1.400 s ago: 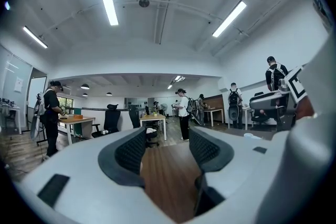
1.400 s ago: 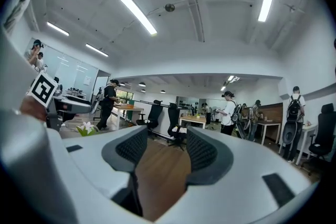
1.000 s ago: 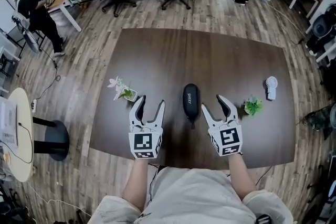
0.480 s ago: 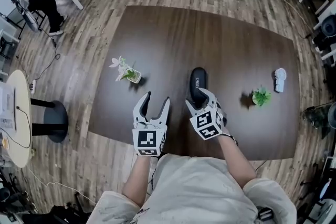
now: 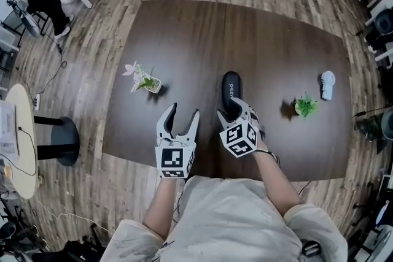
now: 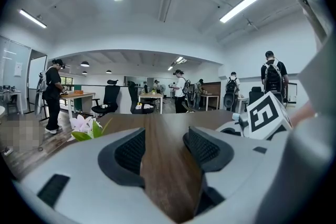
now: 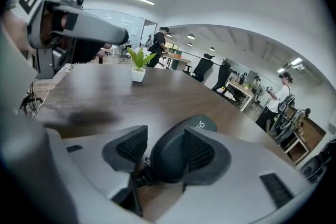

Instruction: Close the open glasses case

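Right gripper view: right gripper (image 7: 163,140) straddled the case (image 7: 202,124), jaws just closing, not yet gripping; left gripper (image 6: 164,145) gaped empty.

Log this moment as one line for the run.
left gripper: open, empty, over table | right gripper: jaws just closing, glasses case between them, not yet clamped

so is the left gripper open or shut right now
Open: the left gripper shows its pads apart, with only bare table between them.
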Demonstrator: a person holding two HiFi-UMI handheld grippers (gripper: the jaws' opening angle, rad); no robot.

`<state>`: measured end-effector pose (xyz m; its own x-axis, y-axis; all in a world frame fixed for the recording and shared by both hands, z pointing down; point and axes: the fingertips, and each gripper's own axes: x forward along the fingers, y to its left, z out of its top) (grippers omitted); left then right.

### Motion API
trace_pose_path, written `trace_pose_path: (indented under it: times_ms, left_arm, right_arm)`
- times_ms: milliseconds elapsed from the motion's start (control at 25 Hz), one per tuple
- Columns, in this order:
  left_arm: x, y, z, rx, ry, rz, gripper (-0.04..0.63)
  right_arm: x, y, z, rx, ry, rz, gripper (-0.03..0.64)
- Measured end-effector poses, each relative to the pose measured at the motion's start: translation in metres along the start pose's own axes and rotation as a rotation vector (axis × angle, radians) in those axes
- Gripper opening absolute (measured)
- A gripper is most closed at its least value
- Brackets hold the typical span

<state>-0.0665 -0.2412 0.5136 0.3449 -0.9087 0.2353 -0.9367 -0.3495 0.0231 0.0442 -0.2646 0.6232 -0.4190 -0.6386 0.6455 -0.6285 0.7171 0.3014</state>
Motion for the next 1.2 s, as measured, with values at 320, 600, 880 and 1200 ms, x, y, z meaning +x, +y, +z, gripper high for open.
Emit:
trace_pose_path:
  times_ms: [320, 600, 880, 1200]
  left_arm:
    - [0.004, -0.011, 0.001, 0.011, 0.003, -0.029, 0.264]
    - [0.010, -0.023, 0.002, 0.022, 0.012, -0.067, 0.264]
    - [0.012, -0.029, 0.000, 0.025, 0.026, -0.087, 0.264]
    - [0.018, -0.037, 0.004, -0.013, 0.013, -0.156, 0.264]
  right_arm:
    - [-0.014, -0.032, -0.028, 0.124, 0.035, -0.119, 0.259]
    - [-0.007, -0.036, -0.046, 0.323, 0.086, -0.097, 0.304]
    - [-0.005, -0.042, -0.052, 0.425, 0.047, -0.065, 0.265]
    - [-0.020, -0.050, -0.036, 0.617, -0.080, 0.006, 0.253]
